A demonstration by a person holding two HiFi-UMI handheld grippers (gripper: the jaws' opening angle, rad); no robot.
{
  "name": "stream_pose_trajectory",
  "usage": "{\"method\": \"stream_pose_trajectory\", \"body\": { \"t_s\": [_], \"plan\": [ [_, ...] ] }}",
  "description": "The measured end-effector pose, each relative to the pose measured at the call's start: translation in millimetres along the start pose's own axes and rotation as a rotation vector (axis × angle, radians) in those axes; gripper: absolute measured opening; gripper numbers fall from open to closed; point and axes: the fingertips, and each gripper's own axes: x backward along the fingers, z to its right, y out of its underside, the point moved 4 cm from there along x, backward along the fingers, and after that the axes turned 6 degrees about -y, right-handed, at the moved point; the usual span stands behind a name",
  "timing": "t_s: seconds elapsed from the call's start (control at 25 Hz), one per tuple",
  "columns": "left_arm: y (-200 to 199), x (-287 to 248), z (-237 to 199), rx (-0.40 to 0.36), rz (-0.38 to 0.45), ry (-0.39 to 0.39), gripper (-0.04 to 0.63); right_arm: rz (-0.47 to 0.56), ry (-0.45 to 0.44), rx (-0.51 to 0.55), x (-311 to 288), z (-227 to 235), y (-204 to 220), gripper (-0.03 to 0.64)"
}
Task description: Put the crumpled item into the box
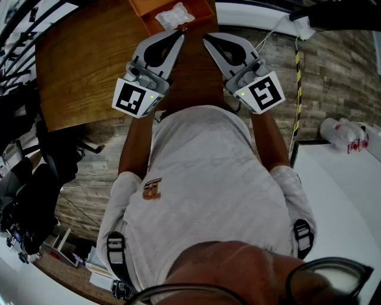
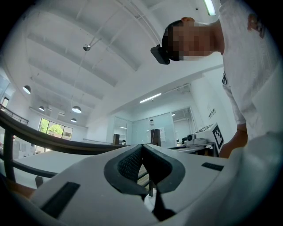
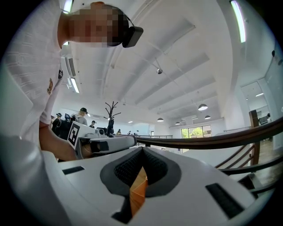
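The crumpled item (image 1: pixel 174 16) is a white wad lying inside the orange box (image 1: pixel 141 11) at the far edge of the wooden table (image 1: pixel 83 59). My left gripper (image 1: pixel 179 34) points at the box from just in front of it, jaws shut with nothing held. My right gripper (image 1: pixel 206 40) sits beside it, tips also closed and empty. In the left gripper view the left gripper's (image 2: pixel 142 146) dark pads meet, with a bit of white showing below them. In the right gripper view the right gripper's (image 3: pixel 142 149) pads meet too, and the orange box (image 3: pixel 138 190) shows through the gap beneath.
The person's white-shirted torso (image 1: pixel 208 179) fills the middle of the head view. Plastic bottles (image 1: pixel 345 134) lie on a white surface (image 1: pixel 339 202) at the right. A yellow-black striped strip (image 1: pixel 296 89) runs down the plank floor. Dark chairs (image 1: pixel 24 196) stand at the left.
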Motion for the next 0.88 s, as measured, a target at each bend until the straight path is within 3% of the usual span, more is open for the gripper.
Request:
{"method": "stream_pose_trajectory", "body": {
  "t_s": [0.88],
  "plan": [
    [-4.6, -0.1, -0.7, -0.001, 0.014, -0.008, 0.02, -0.006, 0.002, 0.018, 1.5, -1.0, -1.3, 0.032]
  ]
}}
